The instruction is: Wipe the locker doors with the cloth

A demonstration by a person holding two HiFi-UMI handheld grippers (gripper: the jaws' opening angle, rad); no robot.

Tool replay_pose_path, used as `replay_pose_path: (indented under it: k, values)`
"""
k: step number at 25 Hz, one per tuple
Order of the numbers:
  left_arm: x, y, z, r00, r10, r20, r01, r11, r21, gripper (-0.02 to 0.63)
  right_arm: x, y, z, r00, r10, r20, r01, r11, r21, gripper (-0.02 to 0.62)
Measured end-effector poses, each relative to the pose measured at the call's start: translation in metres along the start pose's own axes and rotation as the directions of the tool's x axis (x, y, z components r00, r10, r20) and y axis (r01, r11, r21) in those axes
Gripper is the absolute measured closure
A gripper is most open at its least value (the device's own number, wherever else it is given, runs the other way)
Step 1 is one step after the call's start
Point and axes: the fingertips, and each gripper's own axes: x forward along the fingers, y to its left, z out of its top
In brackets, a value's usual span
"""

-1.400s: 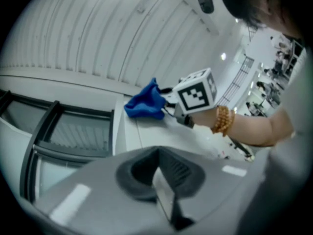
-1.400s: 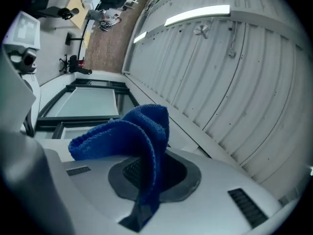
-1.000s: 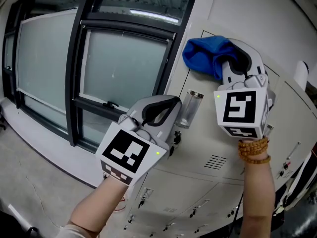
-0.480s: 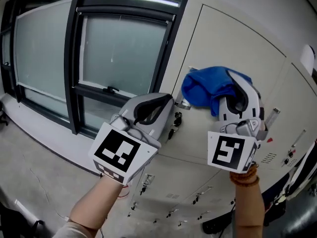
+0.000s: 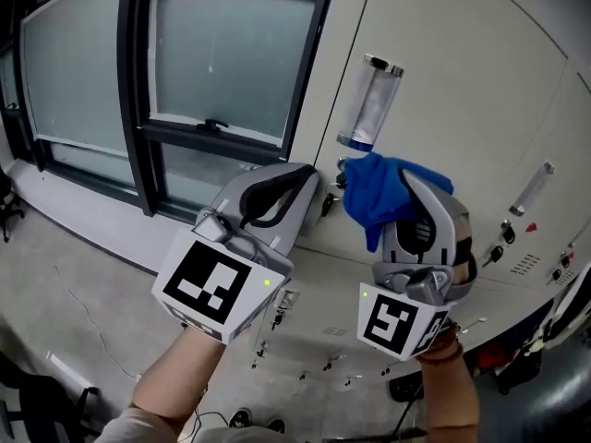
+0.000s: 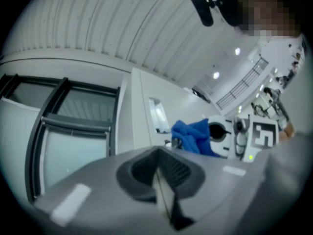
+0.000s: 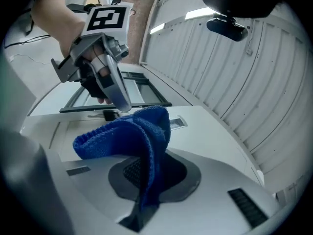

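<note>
Blue knitted cloth (image 5: 377, 195), just one, is seen bunched up and pinched in the right tongs (image 5: 416, 187), held up against the locker door (image 5: 443, 72) right below the clear tube (image 5: 369, 104). Both forearms are raised toward that tube. Two tongs are counted; the left tongs (image 5: 312, 185) are clenched on nothing, lower left of the tube.
</note>
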Motion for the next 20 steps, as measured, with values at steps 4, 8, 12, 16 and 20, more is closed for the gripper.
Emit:
replay_pose_path:
  k: [4, 8, 12, 16, 20]
  values:
    - [-0.005, -0.001, -0.020, 1.000, 0.003, -0.030, -0.004, 1.000, -0.023, 0.603, -0.011, 0.037, 0.002, 0.999, 0.042, 0.002, -0.042, 0.999, -0.014, 0.566]
    - [-0.013, 0.002, -0.041, 0.997, 0.016, -0.070, -0.018, 1.000, -0.025, 0.603, -0.019, 0.084, 0.012, 0.995, 0.102, 0.020, -0.101, 0.994, -0.053, 0.566]
    - [-0.022, 0.001, -0.059, 0.995, 0.025, -0.100, -0.029, 0.999, -0.041, 0.603, -0.029, 0.110, 0.009, 0.993, 0.120, 0.016, -0.119, 0.990, -0.075, 0.566]
    - [-0.026, -0.007, -0.069, 0.993, 0.025, -0.113, -0.031, 0.998, -0.055, 0.603, -0.040, 0.114, -0.006, 0.993, 0.118, -0.012, -0.118, 0.989, -0.084, 0.566]
    - [-0.026, -0.015, -0.058, 0.996, 0.013, -0.085, -0.017, 0.999, -0.049, 0.603, -0.043, 0.096, -0.018, 0.994, 0.101, -0.049, -0.105, 0.991, -0.079, 0.566]
